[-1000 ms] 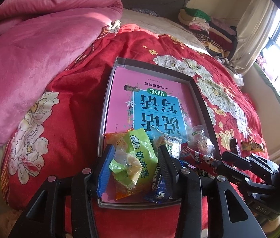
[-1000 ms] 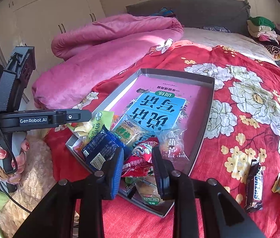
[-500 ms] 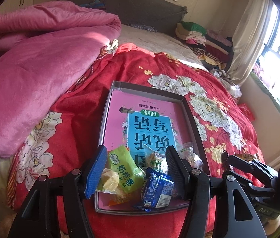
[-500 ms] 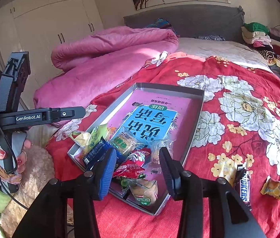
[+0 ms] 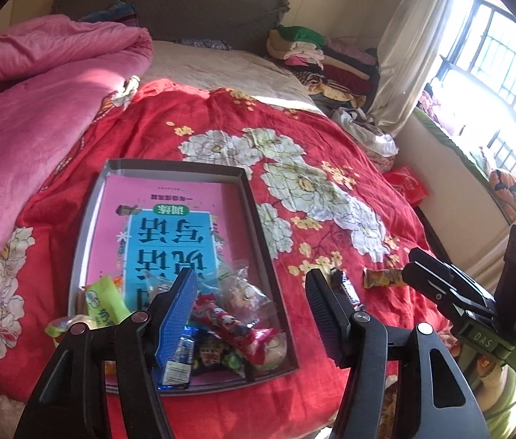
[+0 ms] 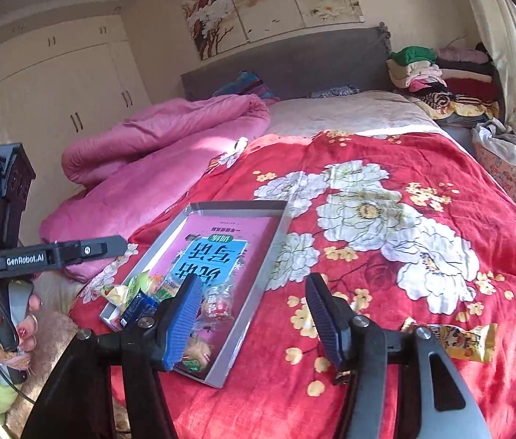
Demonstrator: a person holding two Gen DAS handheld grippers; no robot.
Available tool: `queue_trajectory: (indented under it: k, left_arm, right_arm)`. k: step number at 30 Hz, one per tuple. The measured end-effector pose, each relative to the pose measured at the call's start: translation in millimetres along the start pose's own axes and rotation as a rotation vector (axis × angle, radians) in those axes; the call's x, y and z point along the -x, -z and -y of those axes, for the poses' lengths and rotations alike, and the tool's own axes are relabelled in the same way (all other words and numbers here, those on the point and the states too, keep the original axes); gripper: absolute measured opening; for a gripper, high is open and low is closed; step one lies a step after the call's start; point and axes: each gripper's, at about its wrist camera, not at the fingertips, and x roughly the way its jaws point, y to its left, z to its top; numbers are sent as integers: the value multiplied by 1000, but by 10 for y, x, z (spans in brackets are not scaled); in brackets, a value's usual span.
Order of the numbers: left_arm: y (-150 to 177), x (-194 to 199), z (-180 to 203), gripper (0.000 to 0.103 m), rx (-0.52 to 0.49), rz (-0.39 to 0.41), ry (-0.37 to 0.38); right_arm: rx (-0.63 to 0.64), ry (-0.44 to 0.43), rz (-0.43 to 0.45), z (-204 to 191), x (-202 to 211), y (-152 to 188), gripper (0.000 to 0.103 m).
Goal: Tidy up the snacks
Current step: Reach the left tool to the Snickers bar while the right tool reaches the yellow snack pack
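Observation:
A grey shallow box (image 5: 254,219) with a pink and blue booklet (image 5: 170,234) in it lies on the red floral bedspread; it also shows in the right wrist view (image 6: 272,241). Several snack packets are piled at its near end, among them a red one (image 5: 232,325), a green one (image 5: 106,301) and a blue one (image 5: 177,358). A dark chocolate bar (image 5: 345,287) and a yellow packet (image 5: 384,278) lie on the spread right of the box; the yellow packet (image 6: 459,340) also shows by my right gripper. My left gripper (image 5: 252,314) is open and empty above the box's near right corner. My right gripper (image 6: 254,323) is open and empty.
A pink quilt (image 5: 31,102) is heaped at the left of the bed. Folded clothes (image 5: 316,55) are stacked at the back right by the curtain and window. The other hand-held gripper shows in each view (image 5: 470,303) (image 6: 49,256). White wardrobes (image 6: 56,102) stand at the left.
Both grippers have opened and pulled back and up from the box. The green packet and the red packet that sat between the fingers now lie in the box.

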Motion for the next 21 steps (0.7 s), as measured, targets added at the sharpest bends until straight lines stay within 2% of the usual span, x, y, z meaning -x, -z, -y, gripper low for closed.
queue_trajectory:
  k: [9,15,21]
  left_arm:
    - [93,-397,570,64,-43,-112,98]
    - [152,-748,884,64,-60,-196,140]
    - [244,-1137,1131,64,-85,-273,152]
  right_arm:
    - [-133,145,77,679,413,42,65]
    - [-276,240,56,1114,484,213,65]
    - [-361,263,3,1367,415,384,65]
